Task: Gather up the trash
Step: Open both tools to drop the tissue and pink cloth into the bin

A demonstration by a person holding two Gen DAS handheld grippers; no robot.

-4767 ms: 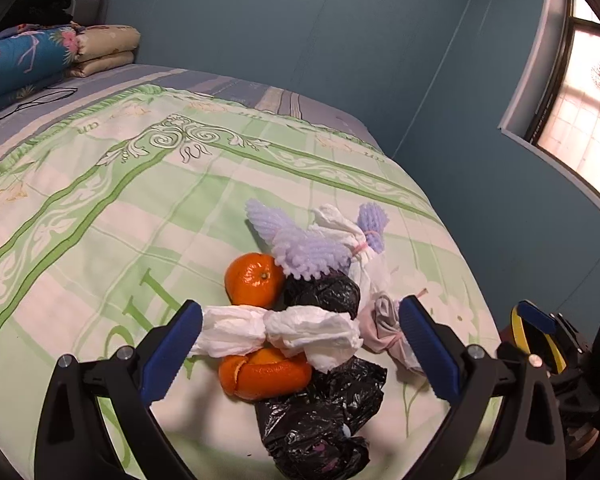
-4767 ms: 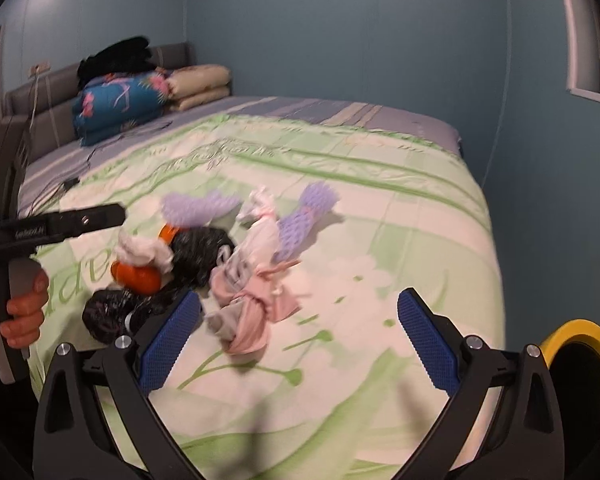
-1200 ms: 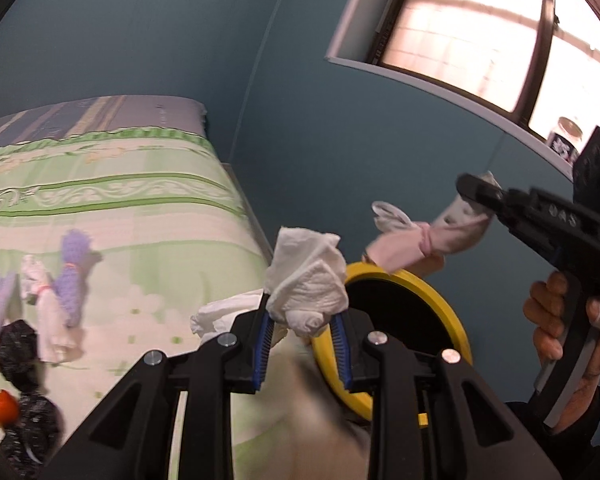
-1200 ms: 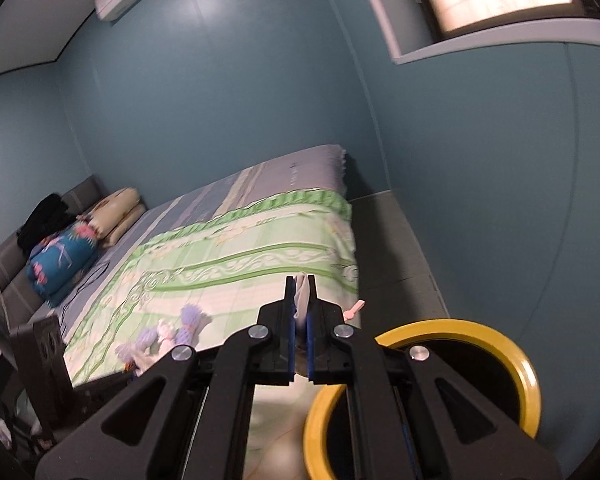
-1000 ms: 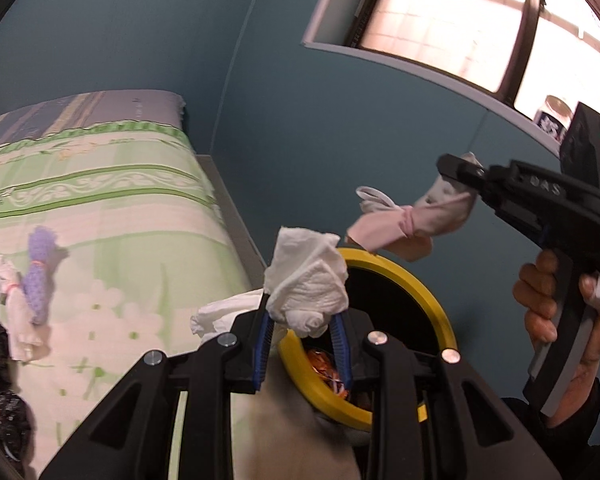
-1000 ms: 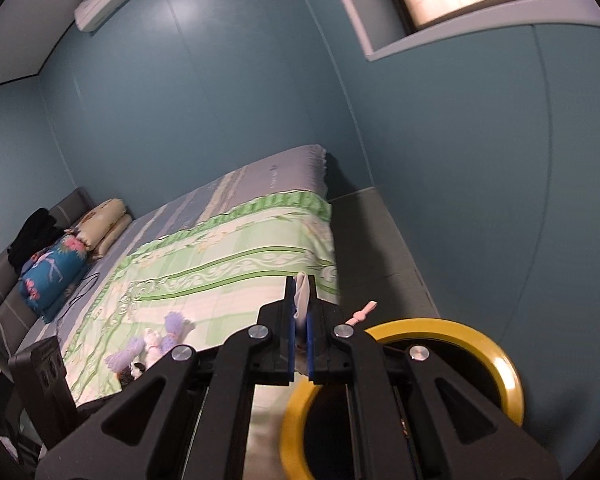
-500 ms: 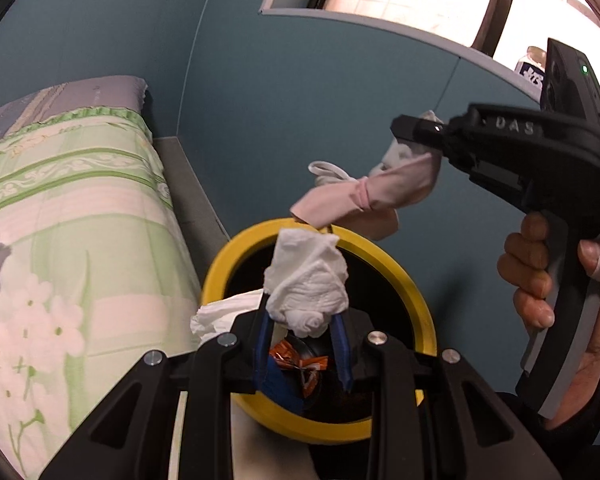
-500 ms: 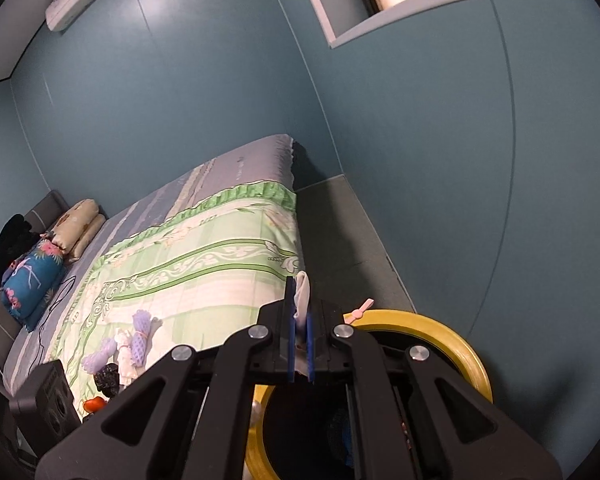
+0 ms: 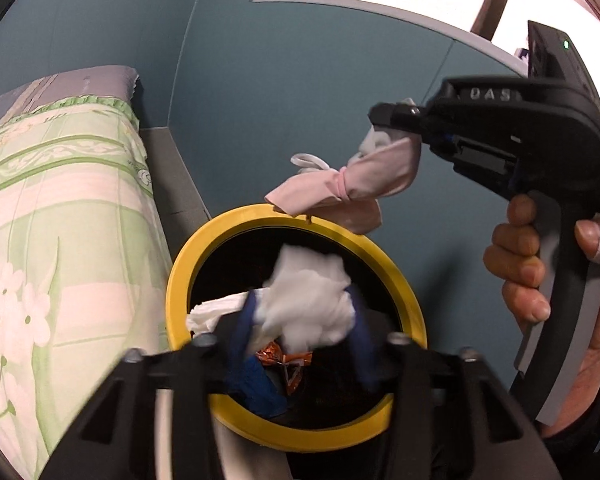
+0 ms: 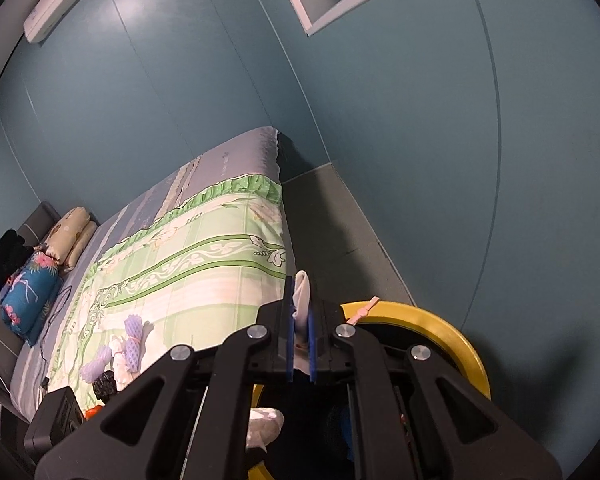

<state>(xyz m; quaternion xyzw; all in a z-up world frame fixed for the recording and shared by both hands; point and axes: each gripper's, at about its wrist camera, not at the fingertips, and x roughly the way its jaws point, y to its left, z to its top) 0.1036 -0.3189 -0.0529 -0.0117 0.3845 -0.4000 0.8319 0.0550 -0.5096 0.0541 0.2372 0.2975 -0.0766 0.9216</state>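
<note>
A yellow-rimmed bin (image 9: 404,292) stands on the floor beside the bed; its rim shows in the right wrist view (image 10: 452,336). My left gripper (image 9: 300,320) is over the bin mouth, its blurred blue fingers (image 9: 242,328) spread apart around a crumpled white tissue (image 9: 308,300). My right gripper (image 10: 299,332) is shut on a pink-and-white knotted cloth bundle (image 10: 302,292), which hangs above the bin's far rim in the left wrist view (image 9: 352,184). Orange and blue wrappers (image 9: 284,358) lie inside the bin.
The bed with a green floral cover (image 10: 188,264) lies left of the bin. More trash (image 10: 120,352), purple foam nets, black bags and an orange, lies near its edge. Blue walls and a window sill (image 9: 364,6) stand behind. Pillows (image 10: 66,240) are at the headboard.
Both grippers moved from the bed to over the bin. In the last half second the left fingers spread apart and the tissue sits looser between them. The right gripper stays shut on the cloth.
</note>
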